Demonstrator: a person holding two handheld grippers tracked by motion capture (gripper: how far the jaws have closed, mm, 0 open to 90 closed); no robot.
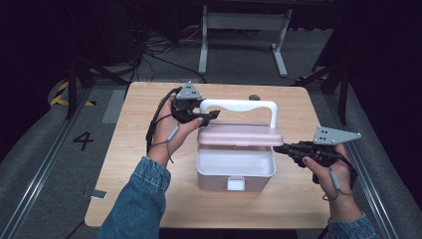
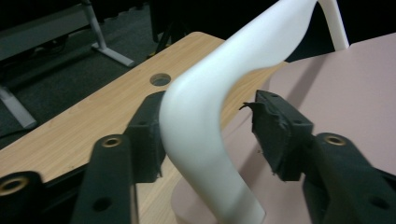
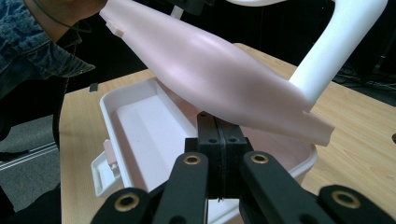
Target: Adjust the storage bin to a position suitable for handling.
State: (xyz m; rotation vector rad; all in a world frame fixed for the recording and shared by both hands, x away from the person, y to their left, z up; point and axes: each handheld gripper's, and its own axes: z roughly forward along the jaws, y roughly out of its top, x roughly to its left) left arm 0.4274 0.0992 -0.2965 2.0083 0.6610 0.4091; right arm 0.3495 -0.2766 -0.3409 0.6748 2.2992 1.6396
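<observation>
With the pink lid (image 1: pixel 239 134) half-raised over the box (image 1: pixel 235 172), close your spread left hand-held gripper (image 2: pixel 210 135) squarely on the white handle (image 2: pixel 205 121) between its jaws (right hand-held gripper (image 3: pixel 216 140), pressed together, sits under the lid's edge) before lifting.

A pink lid (image 1: pixel 240 134) stands raised over the white box (image 1: pixel 236 169), left gripper (image 1: pixel 213 115) at its white handle (image 1: pixel 238 105).

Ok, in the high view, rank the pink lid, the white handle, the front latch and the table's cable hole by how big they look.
1. Pink lid, widest.
2. White handle, nearly as wide but a thin bar.
3. Front latch.
4. Cable hole, though it lies farther from the camera, so its rank against the latch is unsure.
</observation>
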